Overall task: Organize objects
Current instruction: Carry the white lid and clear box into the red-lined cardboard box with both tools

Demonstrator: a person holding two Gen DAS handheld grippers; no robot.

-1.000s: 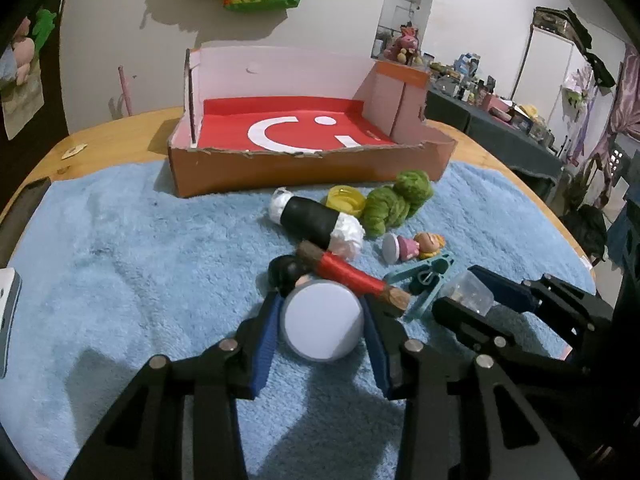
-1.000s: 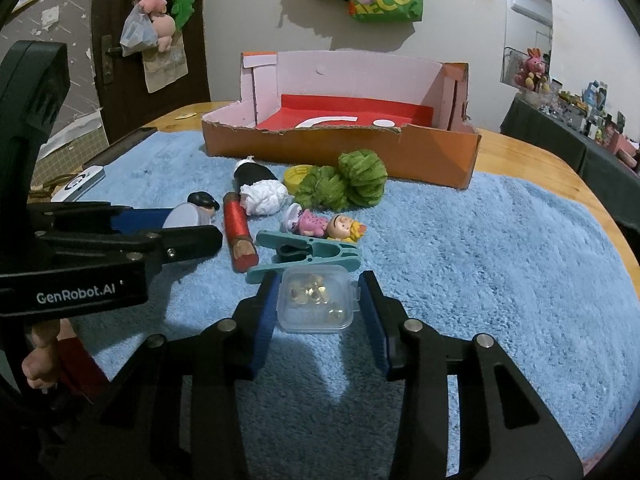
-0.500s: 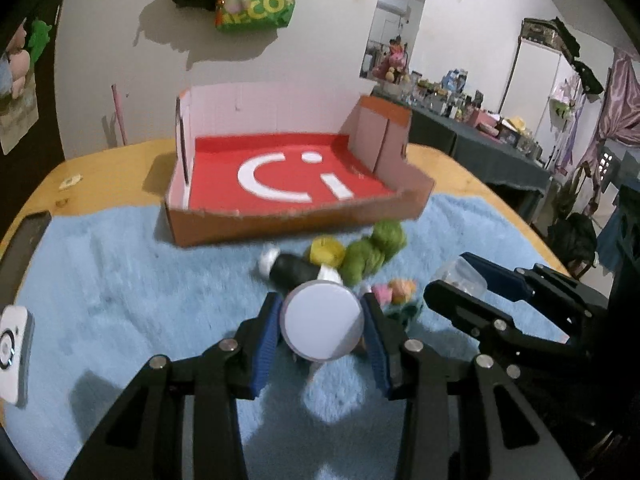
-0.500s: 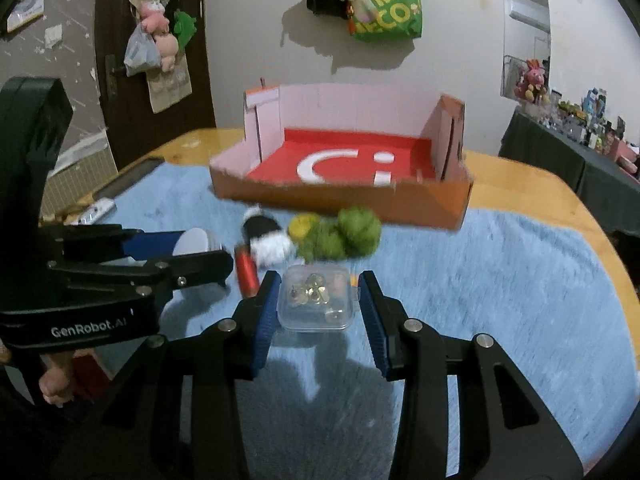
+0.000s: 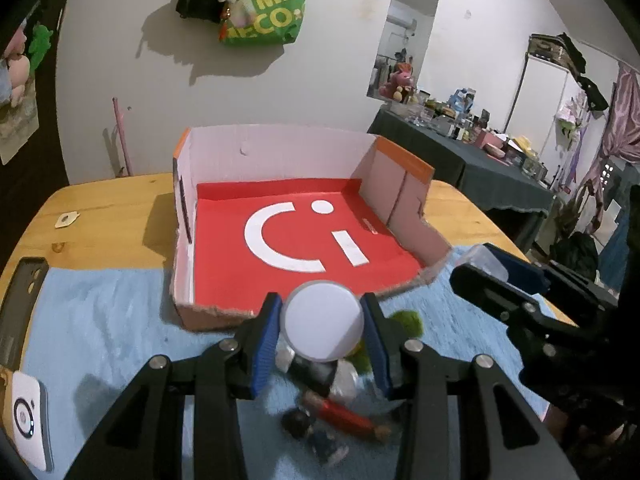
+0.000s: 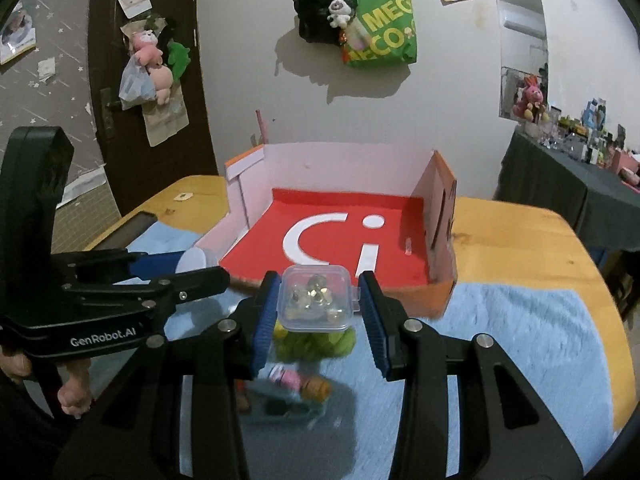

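Both tools carry loads toward the open cardboard box with a red floor and white letter marking (image 5: 304, 236). The left gripper (image 5: 323, 330) clamps a round container with a flat white lid (image 5: 323, 322); the right gripper (image 6: 318, 304) clamps a small clear plastic case of gold trinkets (image 6: 317, 298). Both are held in the air near the box's front wall, above the blue towel (image 6: 520, 332). We judge this the transport step; next we must clear the front wall, lower each load onto the red floor, then open the jaws.
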